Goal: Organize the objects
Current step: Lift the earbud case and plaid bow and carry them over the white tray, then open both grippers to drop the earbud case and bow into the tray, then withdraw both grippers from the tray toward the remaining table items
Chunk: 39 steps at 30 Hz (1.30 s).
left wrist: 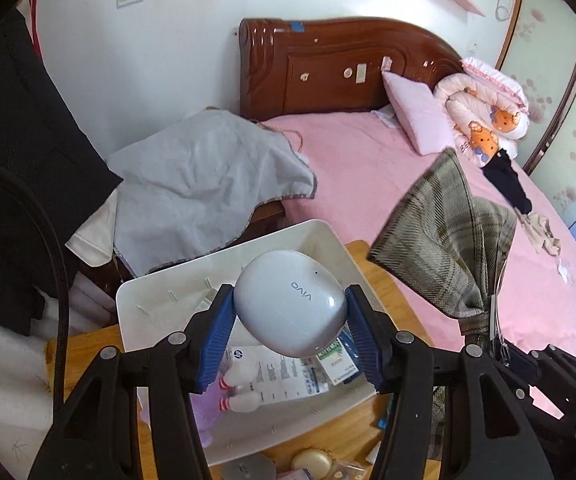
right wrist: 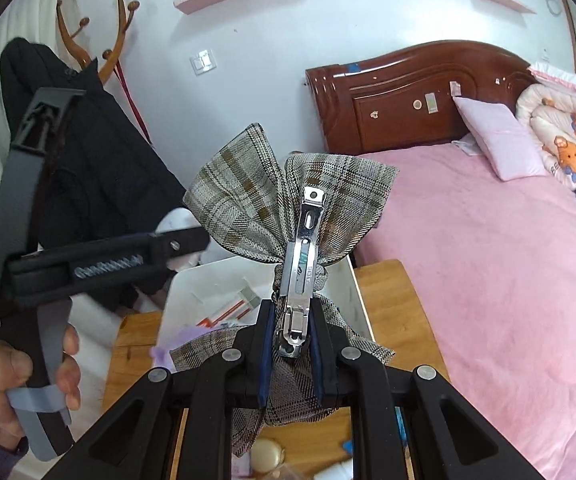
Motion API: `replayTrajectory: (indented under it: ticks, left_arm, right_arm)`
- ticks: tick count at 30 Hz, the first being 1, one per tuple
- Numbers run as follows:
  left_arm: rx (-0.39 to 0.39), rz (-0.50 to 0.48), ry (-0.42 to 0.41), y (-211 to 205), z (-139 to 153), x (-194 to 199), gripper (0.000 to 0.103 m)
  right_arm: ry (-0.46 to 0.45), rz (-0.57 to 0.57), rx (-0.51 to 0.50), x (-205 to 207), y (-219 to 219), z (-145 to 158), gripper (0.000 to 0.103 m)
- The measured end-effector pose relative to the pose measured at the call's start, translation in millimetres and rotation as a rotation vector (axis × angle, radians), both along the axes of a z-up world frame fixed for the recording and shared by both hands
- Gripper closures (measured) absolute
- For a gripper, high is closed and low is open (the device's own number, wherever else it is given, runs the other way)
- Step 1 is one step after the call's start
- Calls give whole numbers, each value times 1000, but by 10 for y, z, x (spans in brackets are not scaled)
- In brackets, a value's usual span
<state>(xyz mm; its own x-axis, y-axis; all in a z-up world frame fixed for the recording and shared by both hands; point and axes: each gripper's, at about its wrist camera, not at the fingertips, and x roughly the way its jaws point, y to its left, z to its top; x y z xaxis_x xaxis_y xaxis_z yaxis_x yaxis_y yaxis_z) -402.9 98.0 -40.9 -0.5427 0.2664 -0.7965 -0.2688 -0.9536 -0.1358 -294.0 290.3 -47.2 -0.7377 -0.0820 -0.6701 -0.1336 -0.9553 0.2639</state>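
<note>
My left gripper is shut on a white vivo earbud case and holds it above a white tray. The tray holds an HP paper slip, a green-white box and small bowling-pin figures. My right gripper is shut on a plaid bow hair clip by its metal clasp, above the tray. The bow also shows at the right of the left wrist view. The left gripper shows from the side in the right wrist view.
The tray sits on a wooden table beside a pink bed with a wooden headboard. A grey cloth covers a stand behind the tray. A round cream compact and small items lie at the table's near edge. A black coat hangs left.
</note>
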Motion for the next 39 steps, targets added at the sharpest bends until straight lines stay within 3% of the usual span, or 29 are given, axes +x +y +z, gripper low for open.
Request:
replayTrajectory:
  ticks: [5,11,13,15,16,18,21,22,28,39]
  left_arm:
    - [-66,27,-66,-39,-320,-271,44]
    - [-198,86,-109,-160,-702,-443,43]
    - [-203,93,-143,-207,-809,-454,43]
    - [-190,89,-165,-242,-861,-438,28]
    - [-193,86,-169,-249,-870,-421,12]
    - [-194,73,-153,-260,-847,-348,8]
    - [-179,63,-151,-287,-802,-285,7]
    - [-164,58,-149,-299,-765,-248,7]
    - [-104,53,-132,-362,-558,-124,7]
    - [18,28,-95,-533,-68,208,7]
  right_arm:
    - [-56,-11,44,-349,-148,-169,87]
    - [-167,-16,108,-792,-328,-591,86]
    - [-208,-5,121,-890,-384,-744,84]
    - [-248,11,117,-973,-416,-878,76]
    - [-266,15,114,-993,-431,-935,72]
    - [-292,38,134,-1003,-499,-1037,63]
    - [-289,53,205,-951,-600,-1079,41]
    - [-281,55,216,-927,-625,-1077,40]
    - [-260,52,201,-824,-694,-999,40]
    - [-185,14,164,-415,-864,-555,40]
